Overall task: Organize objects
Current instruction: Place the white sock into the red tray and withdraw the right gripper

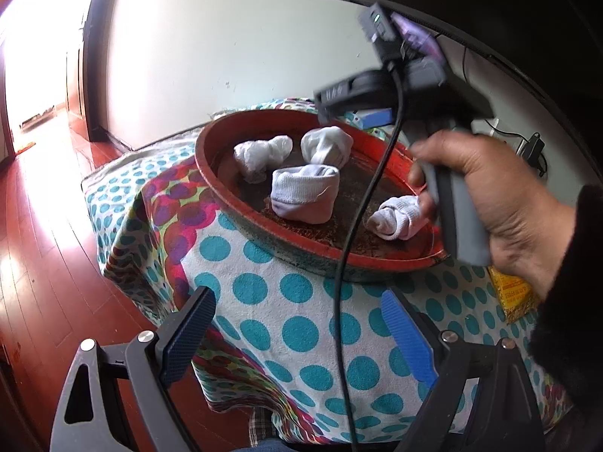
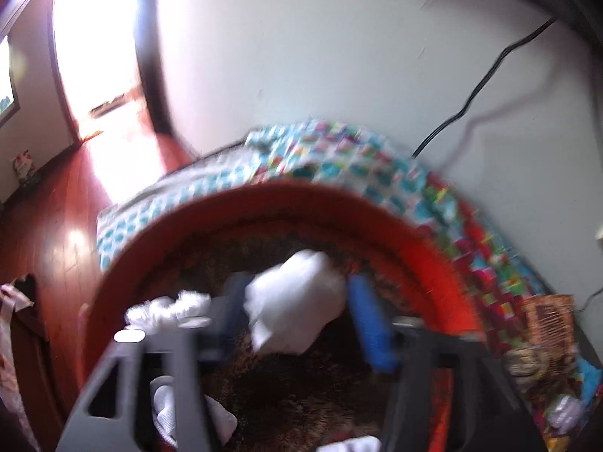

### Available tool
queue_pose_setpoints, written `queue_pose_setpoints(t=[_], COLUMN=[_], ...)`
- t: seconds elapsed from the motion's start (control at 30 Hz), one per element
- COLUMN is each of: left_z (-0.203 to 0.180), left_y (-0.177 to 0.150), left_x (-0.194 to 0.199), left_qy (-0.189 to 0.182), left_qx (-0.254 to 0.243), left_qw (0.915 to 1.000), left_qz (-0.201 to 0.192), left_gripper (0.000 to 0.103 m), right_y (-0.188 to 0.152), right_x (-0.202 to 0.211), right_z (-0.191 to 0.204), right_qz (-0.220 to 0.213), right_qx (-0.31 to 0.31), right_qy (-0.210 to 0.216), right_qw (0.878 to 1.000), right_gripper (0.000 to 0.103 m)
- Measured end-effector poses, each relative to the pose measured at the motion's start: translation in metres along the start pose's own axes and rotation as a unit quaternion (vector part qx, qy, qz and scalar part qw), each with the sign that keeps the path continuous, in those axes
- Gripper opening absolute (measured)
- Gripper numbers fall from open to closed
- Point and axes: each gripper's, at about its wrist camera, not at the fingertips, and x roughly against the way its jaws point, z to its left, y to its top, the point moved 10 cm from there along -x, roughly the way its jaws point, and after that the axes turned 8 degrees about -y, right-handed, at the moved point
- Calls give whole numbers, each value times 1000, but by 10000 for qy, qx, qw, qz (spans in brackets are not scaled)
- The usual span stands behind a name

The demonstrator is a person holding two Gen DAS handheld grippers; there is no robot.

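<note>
Cloth with teal dots (image 1: 286, 324) covers the table and hangs over its near and left edges down toward the red wooden floor (image 1: 41, 263); a pale wall (image 1: 226, 37) closes the far side. On the cloth sits a wide red tray (image 1: 211, 184), its near rim just short of the table's front edge, with a broad strip of bare cloth between that rim and the left gripper (image 1: 297, 335).

The left gripper hovers low in front of the table, its blue-padded jaws spread wide with nothing between them, well apart from the tray.

A hand (image 1: 486, 196) holds the right gripper (image 2: 297, 324) over the tray's far right part, a black cable (image 1: 361, 207) trailing down from it across the tray. In the blurred right wrist view its jaws stand parted on either side of a white sock bundle (image 2: 297, 301), which lies on the tray floor; the pads do not appear to press it.

Four sock bundles lie in the tray: that one at the far middle (image 1: 326, 145), a knotted one to its left (image 1: 262, 154), a larger rolled one in the centre (image 1: 303, 194), and a small one by the near right rim (image 1: 395, 216). Open tray floor remains along the left side.
</note>
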Motion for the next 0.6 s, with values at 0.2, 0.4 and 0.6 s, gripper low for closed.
queue_pose_setpoints(t=[0.2, 0.4, 0.6], left_z=[-16, -64, -146], left_y=[5, 6, 1], left_x=[9, 31, 94], left_qy=[-4, -719, -2534], left_qx=[-354, -906, -1569], left_qw=[9990, 9911, 9473], left_qz=[-263, -653, -1171], left_gripper=[92, 92, 92], right_y=[24, -57, -190], right_x=[89, 133, 139], right_z=[-61, -214, -369], right_qz=[-944, -984, -201], right_qx=[-349, -807, -1923], right_qy=[-218, -1726, -2889], right_qw=[9947, 9767, 9376], right_gripper=[98, 101, 101])
